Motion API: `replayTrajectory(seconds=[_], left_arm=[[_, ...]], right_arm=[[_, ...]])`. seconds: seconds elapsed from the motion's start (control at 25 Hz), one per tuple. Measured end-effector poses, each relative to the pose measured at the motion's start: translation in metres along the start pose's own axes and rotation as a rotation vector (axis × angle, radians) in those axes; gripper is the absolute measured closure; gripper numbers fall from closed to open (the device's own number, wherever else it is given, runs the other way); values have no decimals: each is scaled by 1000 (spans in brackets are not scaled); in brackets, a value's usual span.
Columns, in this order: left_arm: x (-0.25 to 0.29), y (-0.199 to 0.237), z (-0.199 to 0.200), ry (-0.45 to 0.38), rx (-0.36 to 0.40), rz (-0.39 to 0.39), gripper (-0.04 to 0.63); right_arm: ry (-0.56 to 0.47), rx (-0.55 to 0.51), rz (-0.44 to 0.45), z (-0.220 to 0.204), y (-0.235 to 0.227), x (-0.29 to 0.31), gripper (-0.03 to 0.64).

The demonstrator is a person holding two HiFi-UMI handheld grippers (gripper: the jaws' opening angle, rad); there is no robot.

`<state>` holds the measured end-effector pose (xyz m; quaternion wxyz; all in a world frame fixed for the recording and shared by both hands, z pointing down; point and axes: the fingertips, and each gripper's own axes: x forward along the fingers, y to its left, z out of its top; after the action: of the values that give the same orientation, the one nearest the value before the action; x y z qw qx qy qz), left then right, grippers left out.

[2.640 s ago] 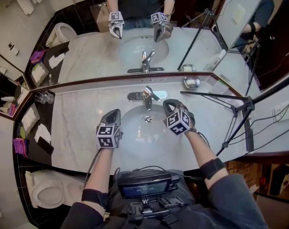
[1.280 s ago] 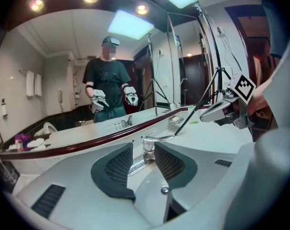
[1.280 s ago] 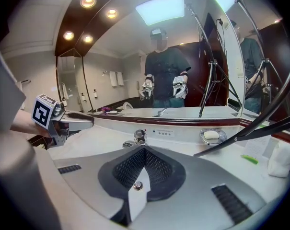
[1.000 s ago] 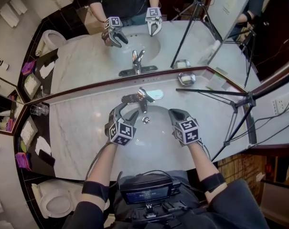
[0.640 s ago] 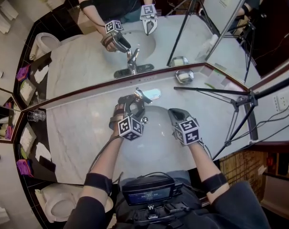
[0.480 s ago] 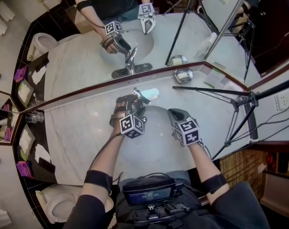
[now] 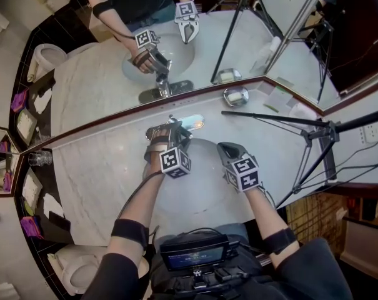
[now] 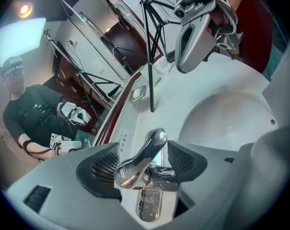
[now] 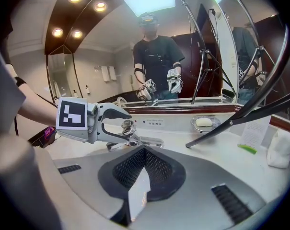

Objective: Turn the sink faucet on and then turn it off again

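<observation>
Left gripper (image 7: 164, 135) just spread its jaws wide and straddles the faucet lever (image 8: 145, 155) at the back of the sink (image 7: 198, 195), pads not touching yet (lining up to lift it, I'd guess). Right gripper (image 9: 144, 166) hangs over it, pinched shut, empty. Label (image 8: 123, 140) behind the faucet: too small to read.

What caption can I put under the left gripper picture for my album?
The left gripper, jaws just opened wide, straddles the faucet lever beside the white sink.

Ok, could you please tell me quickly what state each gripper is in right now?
Left gripper: open; its jaws have just been opening, the shiny chrome faucet lever between them, unpressed.
Right gripper: shut, holding nothing.
</observation>
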<state>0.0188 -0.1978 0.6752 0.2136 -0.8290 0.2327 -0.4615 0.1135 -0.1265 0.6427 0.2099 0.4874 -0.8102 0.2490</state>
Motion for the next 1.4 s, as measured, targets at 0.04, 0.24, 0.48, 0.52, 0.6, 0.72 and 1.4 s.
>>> replayTrajectory(seconds=[0.04,0.24,0.48,0.52,0.6,0.72,1.4], left_arm=[[2,1,1,0,-5,2,281],[7,12,0,8,-34,23,281],[2,15,2,-13,-69,63,350],[2,16,2,-15,-79,68,358],[2,17,2,-19,-88,74,368],[0,19,2,-19,-86,71,370],[-8,42,-4,-41,-260,84,373]], right_arm=[[0,1,0,0,-1,0,598],[3,3,4,0,-2,3,598],[10,3,14,-3,0,7,598],[10,1,15,-3,1,7,598],[10,0,16,-3,2,8,598],[13,0,15,-3,2,7,598],[16,-8,32,0,8,12,598]])
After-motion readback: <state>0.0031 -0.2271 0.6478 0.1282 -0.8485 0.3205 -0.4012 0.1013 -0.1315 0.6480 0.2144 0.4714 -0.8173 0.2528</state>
